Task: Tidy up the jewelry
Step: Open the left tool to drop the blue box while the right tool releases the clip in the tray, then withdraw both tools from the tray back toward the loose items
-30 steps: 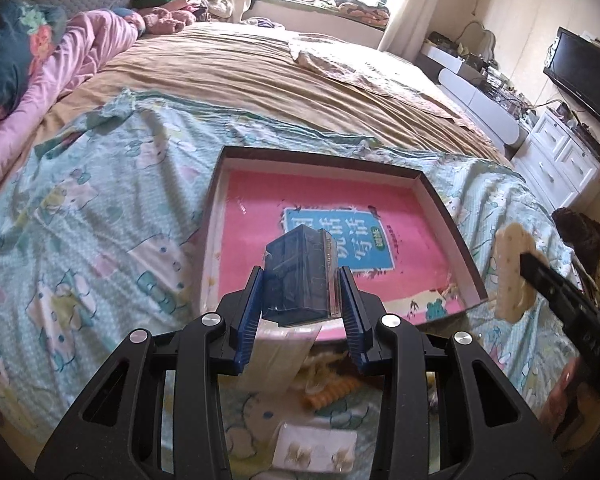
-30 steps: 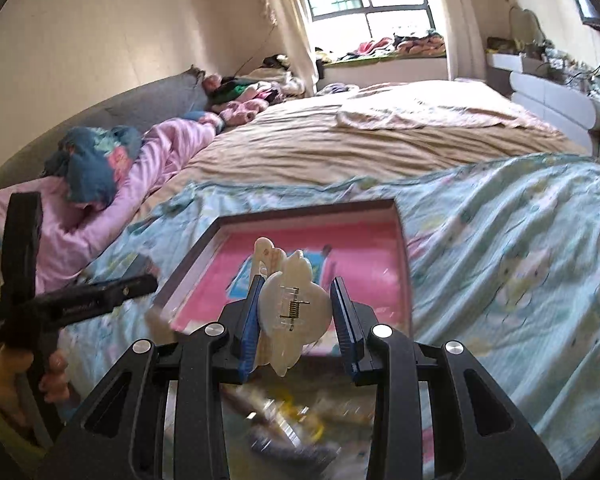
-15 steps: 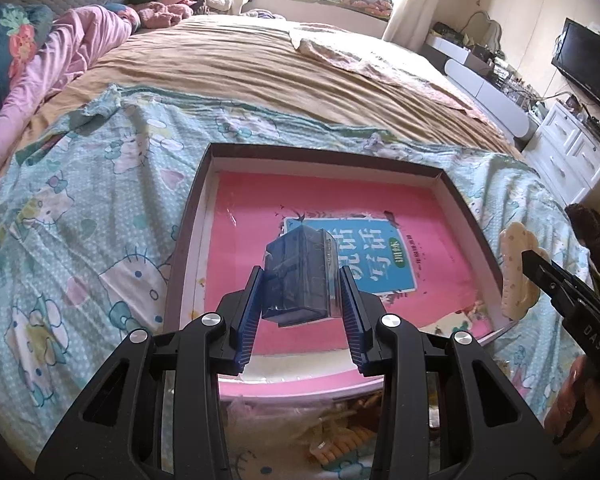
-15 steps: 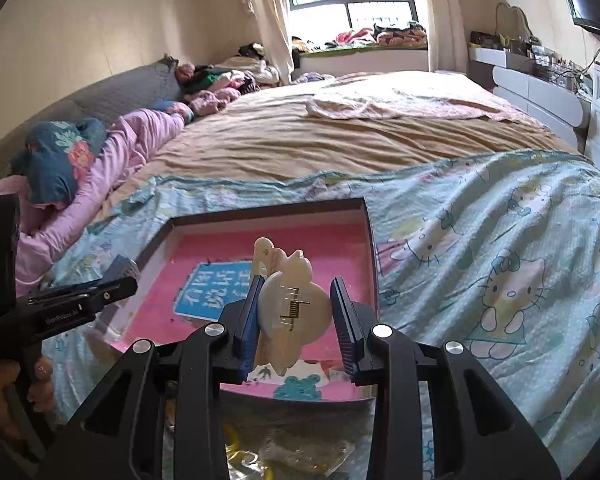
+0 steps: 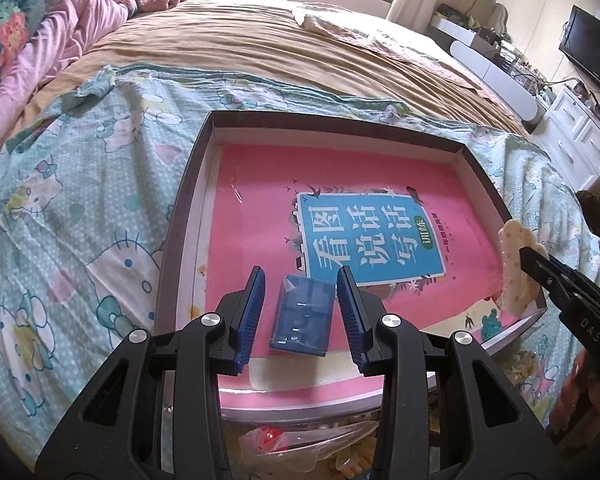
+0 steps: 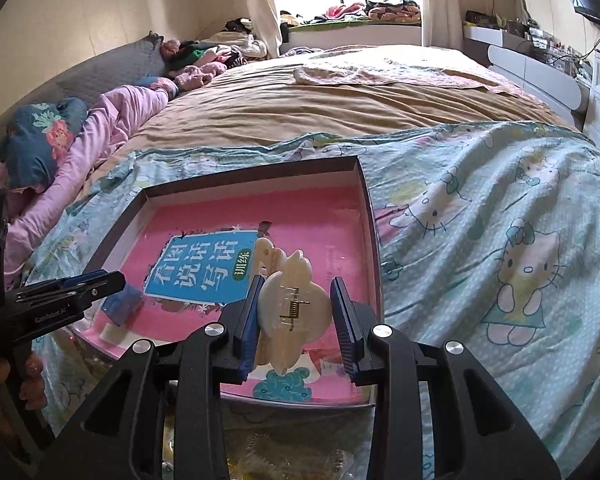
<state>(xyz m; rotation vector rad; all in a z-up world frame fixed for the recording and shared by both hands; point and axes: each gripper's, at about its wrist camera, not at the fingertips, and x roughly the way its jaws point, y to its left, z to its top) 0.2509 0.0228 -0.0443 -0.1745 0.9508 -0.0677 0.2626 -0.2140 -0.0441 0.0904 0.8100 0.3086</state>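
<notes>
Placed: translucent blue plastic box point(image 5: 302, 314) in shallow pink-lined tray point(image 5: 188, 184); left gripper point(image 5: 301, 314) fingers open. Pending: cream plastic hair claw point(image 6: 290, 308), right gripper point(image 6: 296, 318) fingers seemingly loosening.

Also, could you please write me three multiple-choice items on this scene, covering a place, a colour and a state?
1. Where does the blue box lie? A on the blanket; B on the pink book in the tray; C on a pillow.
2. The hair clip is: A cream; B red; C black.
3. The right gripper is: A empty; B out of view; C shut on the hair clip.
B, it rests on the cover; A, pale cream plastic; C, the clip sits between its fingers.
</notes>
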